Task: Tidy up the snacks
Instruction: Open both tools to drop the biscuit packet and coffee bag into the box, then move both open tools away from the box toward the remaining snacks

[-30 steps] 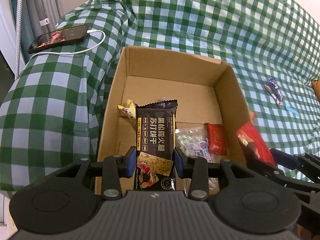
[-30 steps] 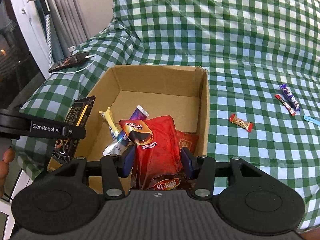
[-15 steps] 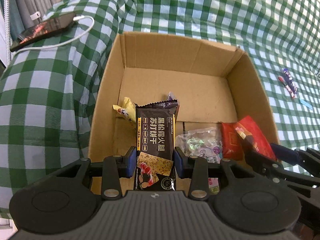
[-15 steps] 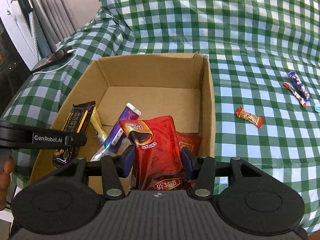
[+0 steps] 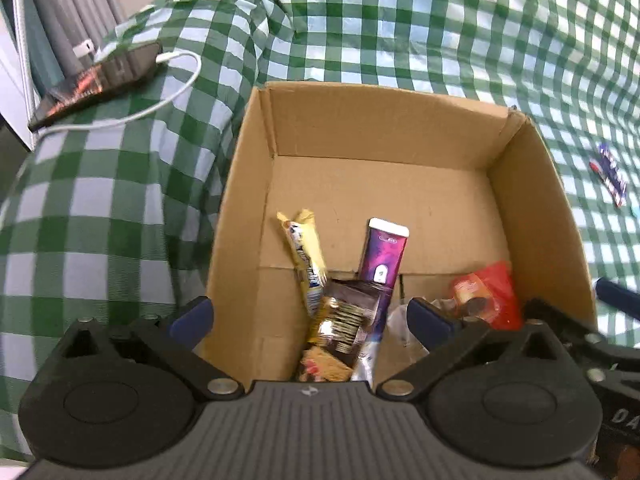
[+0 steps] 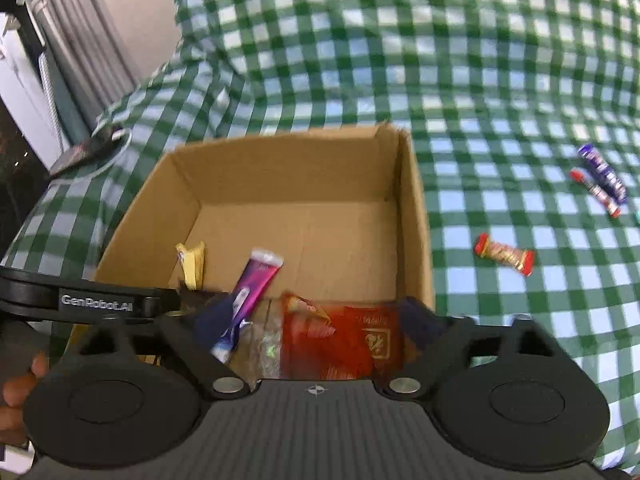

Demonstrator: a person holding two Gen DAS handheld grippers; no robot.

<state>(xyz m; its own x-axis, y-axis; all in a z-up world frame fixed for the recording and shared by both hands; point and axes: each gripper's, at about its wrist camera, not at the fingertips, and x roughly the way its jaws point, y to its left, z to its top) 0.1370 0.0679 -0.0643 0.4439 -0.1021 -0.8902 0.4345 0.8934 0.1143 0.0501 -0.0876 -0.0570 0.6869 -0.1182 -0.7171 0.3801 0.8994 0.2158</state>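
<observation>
Both grippers hang over the near end of the box (image 5: 532,216), jaws just opened wide. Left gripper (image 5: 310,318): dark cracker pack (image 5: 344,320) lies loose below, touching no pad. Right gripper (image 6: 316,320): red pouch (image 6: 336,344) lies free in the box. Beyond, yellow bar (image 5: 306,256) and purple tube (image 5: 382,256). Right view alone shows a red candy (image 6: 504,254) right of the box; left view best shows the phone (image 5: 96,80) far left.

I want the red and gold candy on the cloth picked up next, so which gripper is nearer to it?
Right. The right gripper hangs open over the cardboard box end beside the red and gold candy. The left gripper, also open, is over the box's far side.
</observation>
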